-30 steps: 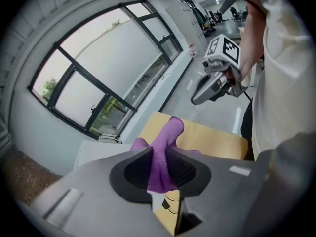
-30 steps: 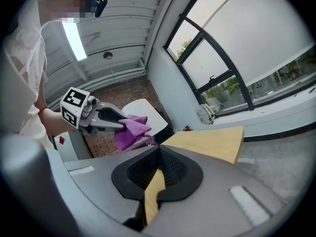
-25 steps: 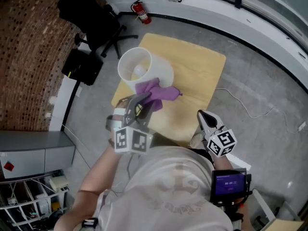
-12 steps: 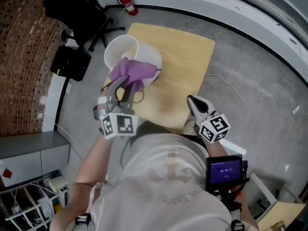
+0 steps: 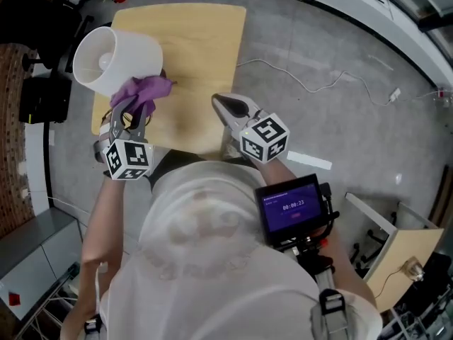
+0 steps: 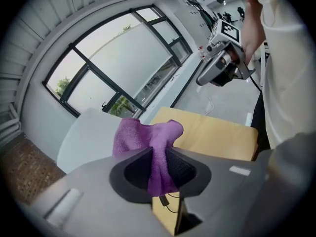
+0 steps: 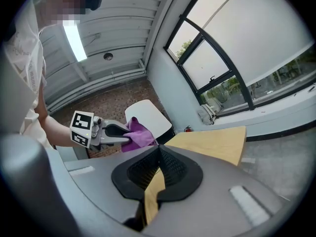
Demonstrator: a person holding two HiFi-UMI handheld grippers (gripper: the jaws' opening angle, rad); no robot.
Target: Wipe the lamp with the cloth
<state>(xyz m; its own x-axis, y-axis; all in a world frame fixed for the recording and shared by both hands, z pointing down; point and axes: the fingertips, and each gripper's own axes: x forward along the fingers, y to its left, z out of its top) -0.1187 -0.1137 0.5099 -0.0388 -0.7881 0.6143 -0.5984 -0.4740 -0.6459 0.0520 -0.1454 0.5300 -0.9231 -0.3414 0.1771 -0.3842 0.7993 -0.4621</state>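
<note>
At the frame's upper left, the left claw (image 5: 136, 110) pinched the purple cloth (image 5: 144, 88) against the white lamp (image 5: 113, 59). The right claw (image 5: 221, 103), pressed together, hovered over the tabletop (image 5: 202, 41).

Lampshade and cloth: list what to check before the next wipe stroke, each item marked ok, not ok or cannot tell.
1. Purple cloth clamped in the left gripper: ok, jaws shut on it.
2. Loose cloth past the jaw tips to wipe with: ok, a bunch sticks out.
3. Cloth pressed on the white lampshade: cannot tell; it overlaps the shade's side, but contact is not shown.
4. Right gripper out of the way: ok; it is shut, empty, over the wooden table and apart from the shade.
5. Lamp base steady: cannot tell, hidden by the shade.
</note>
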